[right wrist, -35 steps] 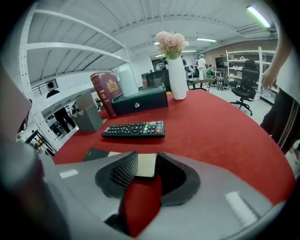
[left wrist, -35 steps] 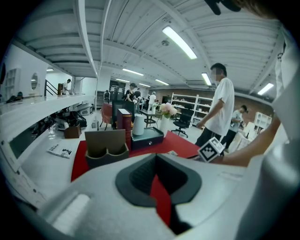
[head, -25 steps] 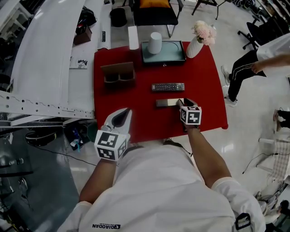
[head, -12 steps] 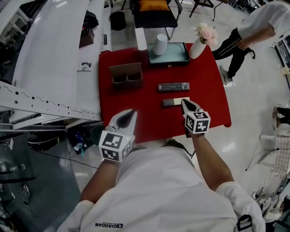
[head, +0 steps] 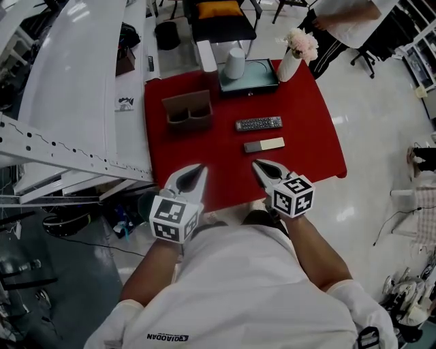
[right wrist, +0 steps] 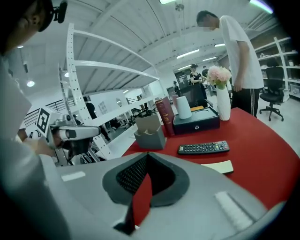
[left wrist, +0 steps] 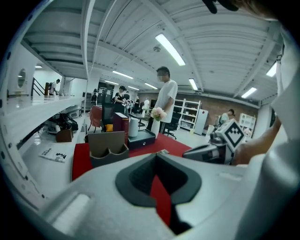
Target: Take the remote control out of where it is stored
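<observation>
A black remote control (head: 259,124) (right wrist: 204,148) lies flat on the red table (head: 306,123), out in the open. Just nearer me lies a pale, bar-shaped remote (head: 264,145) (right wrist: 216,166). The brown two-pocket holder (head: 187,110) (left wrist: 108,147) stands to the left of them, and its pockets look empty. My right gripper (head: 257,163) (right wrist: 147,154) hangs over the table's near edge, apart from both remotes; its jaws have just been closing and stand shut with nothing in them. My left gripper (head: 197,167) (left wrist: 157,157) hovers over the near left edge, shut and empty.
At the table's far side stand a black box (head: 248,76) with a white cup (head: 234,63) on it, a white vase of pink flowers (head: 291,63) and a book (right wrist: 165,116). A person (head: 347,20) stands beyond the far right corner. A white shelf (head: 82,88) runs along the left.
My right gripper has let go of the pale remote, pulled back toward me and risen, and its jaws have closed. The left gripper has barely moved. The person at the right walked toward the far corner.
</observation>
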